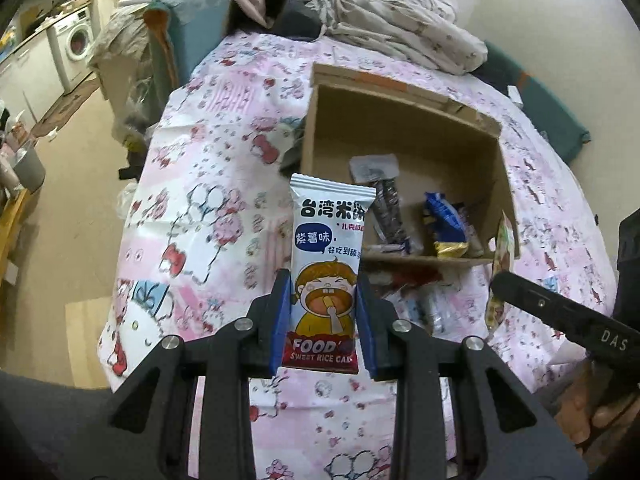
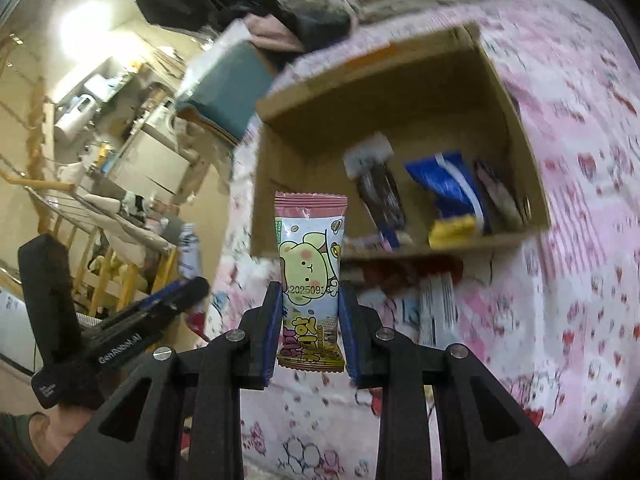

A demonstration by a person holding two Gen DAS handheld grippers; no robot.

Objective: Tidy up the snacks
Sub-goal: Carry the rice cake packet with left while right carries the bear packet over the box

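My left gripper (image 1: pixel 323 290) is shut on a white sweet rice cake packet (image 1: pixel 329 248) with a cartoon child, held upright above the bed. My right gripper (image 2: pixel 306 300) is shut on a pink packet (image 2: pixel 310 264) with a yellow bear, also upright. Beyond both stands an open cardboard box (image 1: pixel 404 120) (image 2: pixel 372 76) on the bed. Inside it lie a dark bar packet (image 1: pixel 387 204) (image 2: pixel 378 188), a blue and yellow bag (image 1: pixel 446 224) (image 2: pixel 448 192) and another packet (image 2: pixel 496 192) at the right wall. The right gripper's body (image 1: pixel 560 316) shows at the right of the left wrist view.
A pink cartoon-print sheet (image 1: pixel 208 208) covers the bed. More packets (image 2: pixel 438 304) lie on it in front of the box. Crumpled bedding (image 1: pixel 400 28) and a teal cushion (image 1: pixel 192 32) sit at the far end. Floor and a washing machine (image 1: pixel 76 40) are off to the left.
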